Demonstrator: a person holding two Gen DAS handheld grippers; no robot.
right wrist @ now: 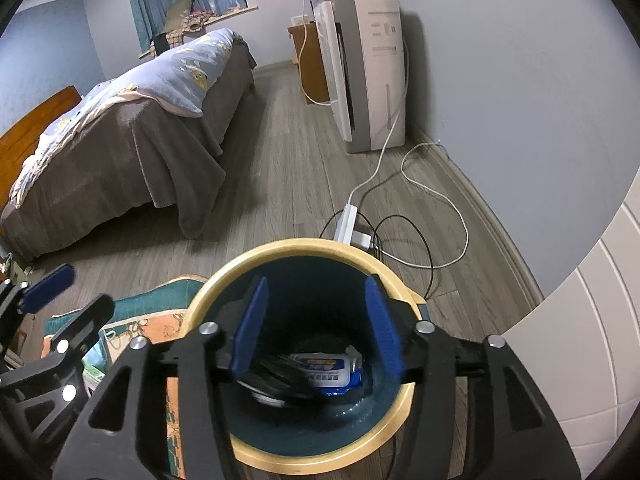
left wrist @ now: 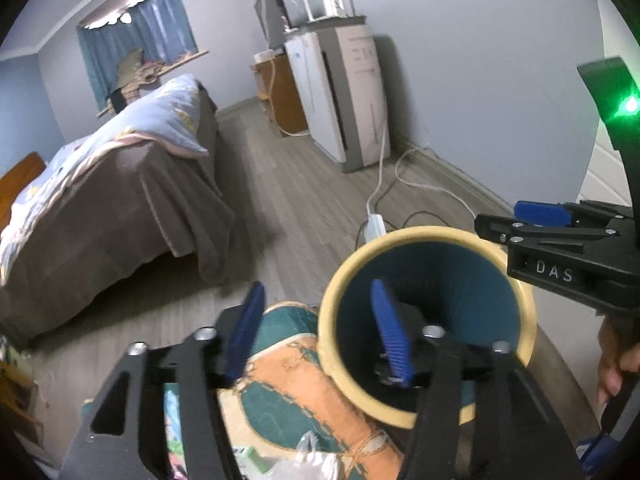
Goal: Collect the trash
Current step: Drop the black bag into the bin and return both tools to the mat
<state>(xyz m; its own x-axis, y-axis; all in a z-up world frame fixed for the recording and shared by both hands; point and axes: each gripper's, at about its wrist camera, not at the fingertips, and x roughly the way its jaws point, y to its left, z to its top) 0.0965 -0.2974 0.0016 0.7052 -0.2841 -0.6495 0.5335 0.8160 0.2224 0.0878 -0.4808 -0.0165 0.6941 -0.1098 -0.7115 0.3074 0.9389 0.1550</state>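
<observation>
Trash bin, left wrist view: the trash bin [left wrist: 428, 324], teal inside with a pale yellow rim, stands on the wood floor [left wrist: 304, 200] just ahead of the claws, touching the edge of an orange and teal mat [left wrist: 288, 392]
Left gripper, left wrist view: the left gripper [left wrist: 320, 324] stands well open with nothing between its blue pads; one pad hangs over the bin's mouth, the other over the mat, so the near rim sits between them
Right gripper, left wrist view: the right gripper [left wrist: 536, 220] reaches in from the right above the bin's far rim
Clutter, left wrist view: clear plastic wrapping [left wrist: 308, 456] lies on the mat below the claw
Trash bin, right wrist view: the bin [right wrist: 304, 456] sits directly below, with a blue and white packet [right wrist: 332, 376] and dark scraps at the bottom
Right gripper, right wrist view: the right gripper [right wrist: 316, 320] is spread apart and empty, both pads over the bin's opening
Left gripper, right wrist view: the left gripper [right wrist: 52, 284] shows at the left edge, over the mat
Room, right wrist view: a bed [right wrist: 132, 128] to the left, a white appliance [right wrist: 368, 72] by the wall, a power strip [right wrist: 348, 220] with cables behind the bin
</observation>
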